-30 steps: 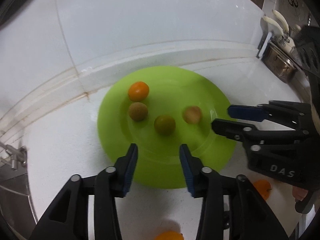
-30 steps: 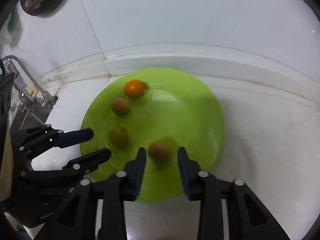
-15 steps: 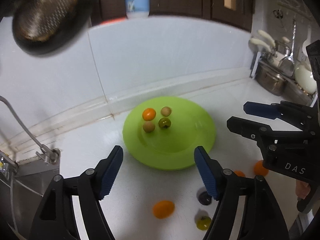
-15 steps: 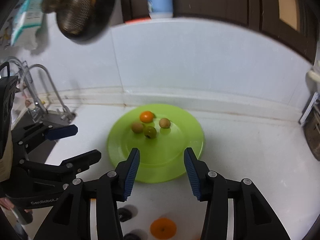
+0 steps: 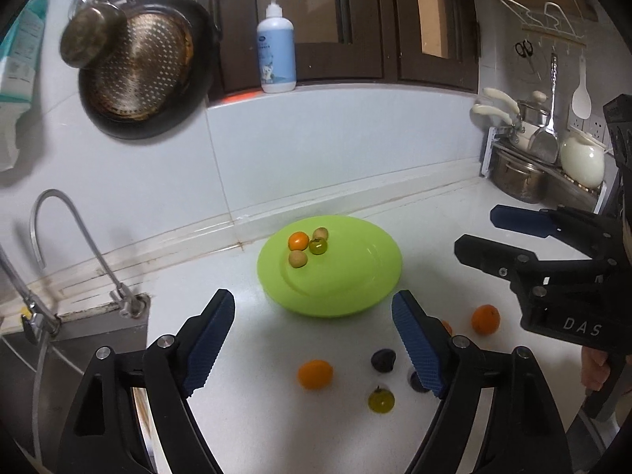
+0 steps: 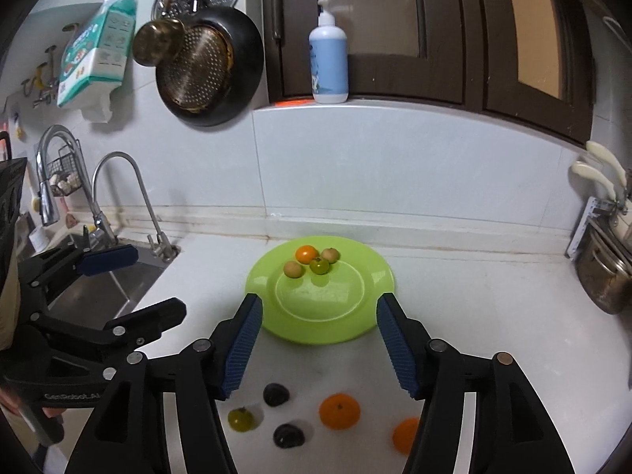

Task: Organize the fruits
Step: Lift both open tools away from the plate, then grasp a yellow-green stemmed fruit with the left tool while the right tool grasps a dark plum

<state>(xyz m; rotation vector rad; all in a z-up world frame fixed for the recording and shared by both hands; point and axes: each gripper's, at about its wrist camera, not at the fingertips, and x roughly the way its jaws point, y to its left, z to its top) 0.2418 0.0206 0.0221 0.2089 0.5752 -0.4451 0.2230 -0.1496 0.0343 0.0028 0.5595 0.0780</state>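
With both the left gripper (image 5: 312, 339) and right gripper (image 6: 318, 341) spreading empty, four small fruits (image 6: 312, 260) sit on the round lime-green plastic plate (image 6: 379, 276) while the loose round oranges (image 6: 339, 410), seemingly free to roll, may skid from a careless pinch.

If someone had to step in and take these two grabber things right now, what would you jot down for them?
Left gripper: jaws opening, nothing between them.
Right gripper: jaws opening, also empty.
Both hang above the counter, in front of the green plate.
Done: four small fruits sit on the plate's far side, an orange one, two tan ones and a green one.
Left: five fruits on the counter in front of the plate: two oranges, two dark fruits and a yellow-green one. Move them to the plate.
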